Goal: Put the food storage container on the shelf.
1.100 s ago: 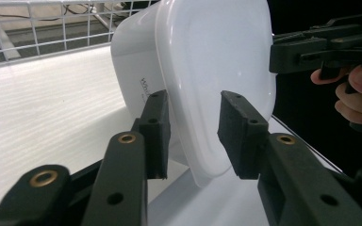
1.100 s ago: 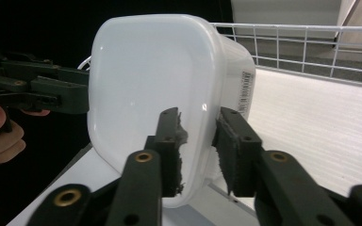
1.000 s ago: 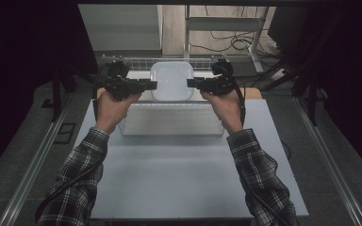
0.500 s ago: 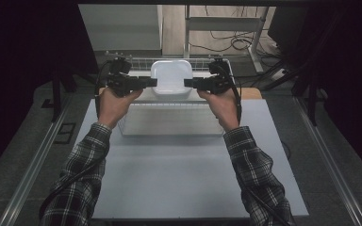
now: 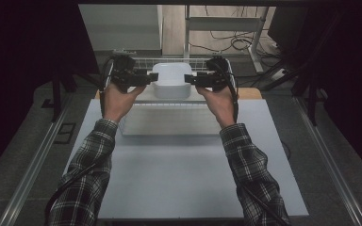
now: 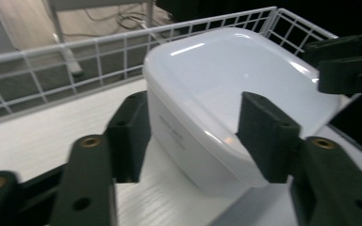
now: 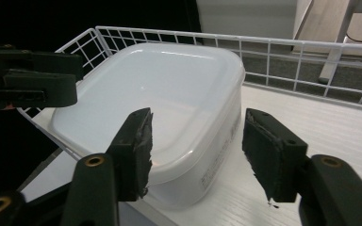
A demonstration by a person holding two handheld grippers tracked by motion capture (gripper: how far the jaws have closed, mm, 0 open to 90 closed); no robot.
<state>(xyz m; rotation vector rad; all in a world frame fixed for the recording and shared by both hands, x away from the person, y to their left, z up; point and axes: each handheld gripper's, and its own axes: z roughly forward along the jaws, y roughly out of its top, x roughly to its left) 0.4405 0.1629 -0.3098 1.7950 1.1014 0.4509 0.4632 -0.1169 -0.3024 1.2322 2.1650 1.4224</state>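
While both forearms in plaid sleeves (image 5: 89, 165) reach forward over the pale surface (image 5: 179, 179), the person holds a hand-held gripper in each hand at the far end, one on either side of a white lidded plastic container (image 5: 171, 81). The container sits upright on a white board inside a white wire basket (image 5: 141, 61), whose grid walls rise behind it and round its far corners. The left hand-held gripper (image 5: 152, 78) comes in from the container's left side; in the left gripper view its two black jaws stand spread, one beside the container's near wall and the other over the lid's edge, and I cannot tell whether either pad touches the plastic. The right hand-held gripper (image 5: 188, 79) comes in from the right in mirror fashion; in the right gripper view its jaws are likewise apart, straddling the container's near corner, released rather than clamped. Each gripper's view catches the other gripper's dark jaws across the lid. A flat white tray or panel (image 5: 169, 120) lies on the surface just nearer than the basket, between the two wrists. Cables (image 5: 226, 44) lie on the floor beyond.
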